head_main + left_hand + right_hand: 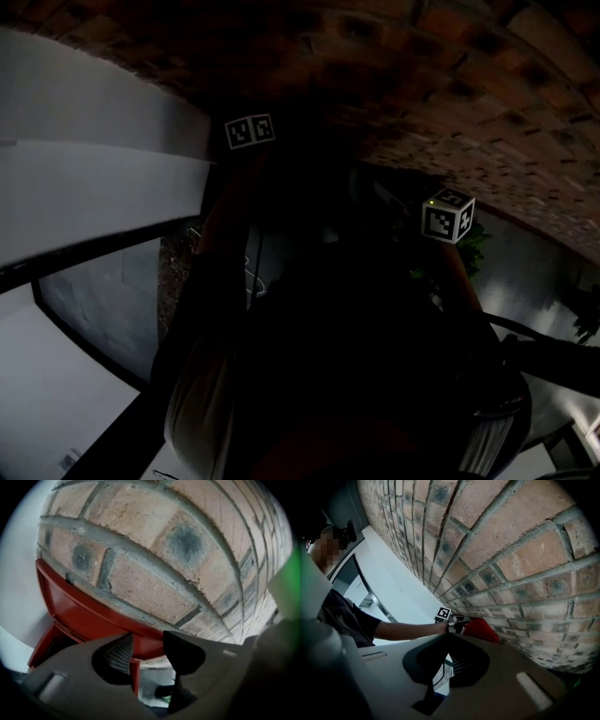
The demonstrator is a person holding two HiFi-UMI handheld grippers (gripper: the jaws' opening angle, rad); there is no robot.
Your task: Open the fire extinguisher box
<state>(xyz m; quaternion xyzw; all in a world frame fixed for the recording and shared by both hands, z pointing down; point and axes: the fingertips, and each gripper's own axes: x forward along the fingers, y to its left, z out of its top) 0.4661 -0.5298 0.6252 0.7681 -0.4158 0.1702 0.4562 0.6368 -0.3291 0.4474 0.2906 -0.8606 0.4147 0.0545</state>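
The red fire extinguisher box [89, 613] hangs on a brick wall [154, 550], seen from close up in the left gripper view. My left gripper [147, 656] is open. A thin red edge of the box [134, 674] stands between its jaws, right beside the meshed left pad [119, 652], with a gap to the black right one. In the right gripper view the box [480, 628] shows small and far along the wall, with the left gripper's marker cube [443, 613] at its near side. My right gripper [446, 660] is shut and empty, held away from the box.
The head view is very dark: only the two marker cubes [250, 131] [448, 217] stand out against the brick wall [450, 84]. A white wall and a dark-framed window [84, 309] lie to the left. The person's arm [403, 630] reaches toward the box.
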